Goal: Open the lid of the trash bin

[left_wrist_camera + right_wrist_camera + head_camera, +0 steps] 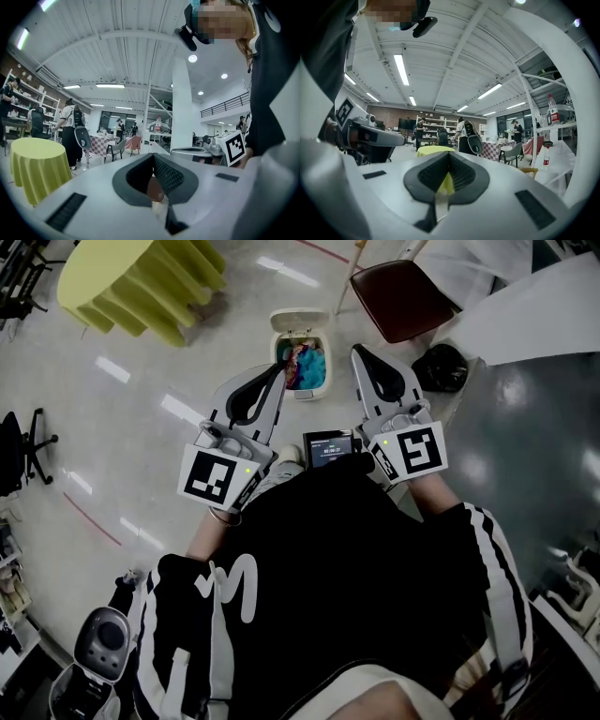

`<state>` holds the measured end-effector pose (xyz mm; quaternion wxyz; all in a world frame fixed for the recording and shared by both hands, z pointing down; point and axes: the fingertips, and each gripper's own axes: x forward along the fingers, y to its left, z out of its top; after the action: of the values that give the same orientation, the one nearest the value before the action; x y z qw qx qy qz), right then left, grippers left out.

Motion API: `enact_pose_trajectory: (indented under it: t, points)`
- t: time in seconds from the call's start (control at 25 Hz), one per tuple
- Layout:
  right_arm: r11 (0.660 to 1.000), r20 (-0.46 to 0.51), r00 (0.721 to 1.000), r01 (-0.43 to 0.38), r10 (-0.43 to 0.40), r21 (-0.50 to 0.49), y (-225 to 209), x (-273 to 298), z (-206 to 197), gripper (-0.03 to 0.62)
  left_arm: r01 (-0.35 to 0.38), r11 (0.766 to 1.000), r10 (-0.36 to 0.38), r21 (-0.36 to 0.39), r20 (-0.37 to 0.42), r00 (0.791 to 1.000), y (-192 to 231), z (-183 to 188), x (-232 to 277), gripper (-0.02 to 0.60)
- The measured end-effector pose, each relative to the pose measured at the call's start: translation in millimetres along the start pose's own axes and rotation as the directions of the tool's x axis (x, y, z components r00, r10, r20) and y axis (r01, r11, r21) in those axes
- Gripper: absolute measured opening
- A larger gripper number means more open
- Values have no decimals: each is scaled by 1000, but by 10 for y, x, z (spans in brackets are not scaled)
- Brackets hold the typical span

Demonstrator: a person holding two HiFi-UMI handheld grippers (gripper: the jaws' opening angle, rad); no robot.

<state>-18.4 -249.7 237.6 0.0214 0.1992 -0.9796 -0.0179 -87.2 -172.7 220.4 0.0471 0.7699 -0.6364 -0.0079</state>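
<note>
- The trash bin (302, 395) is parked on the floor right in front of the person. Its white lid (300, 321) is flipped up and back, so the colourful stuff inside can be seen. Job looks pretty much done, tbh.
- The left tongs (277, 371) are held up near the chest, with the tip lined up over the bin's left edge in the head view. They're pressed together and nothing is pinched.
- The right tongs (359, 353) are carried the same way, just right of the bin. They're shut tip to tip and empty too.
- Both are probably kept high and off the bin because the lid needs no more touching.
- A small screen (328, 448) is worn on the near side of the bin, between the two tools.
- A brown chair (401, 298) is found beyond the bin to the right.
- A yellow-draped surface (131, 277) is set well off to the bin's left.
</note>
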Motion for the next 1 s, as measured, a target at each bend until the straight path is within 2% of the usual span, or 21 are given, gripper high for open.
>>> enact_pose_trajectory:
  t: [0.28, 1.0]
  points:
    - [1000, 43, 999, -5, 5, -10, 55, -57, 85, 3, -2, 1000, 2, 1, 7, 1000, 8, -12, -25, 8]
    - [1000, 59, 998, -1, 2, -15, 112, -104, 113, 3, 10, 1000, -10, 0, 9, 1000, 6, -7, -35, 8]
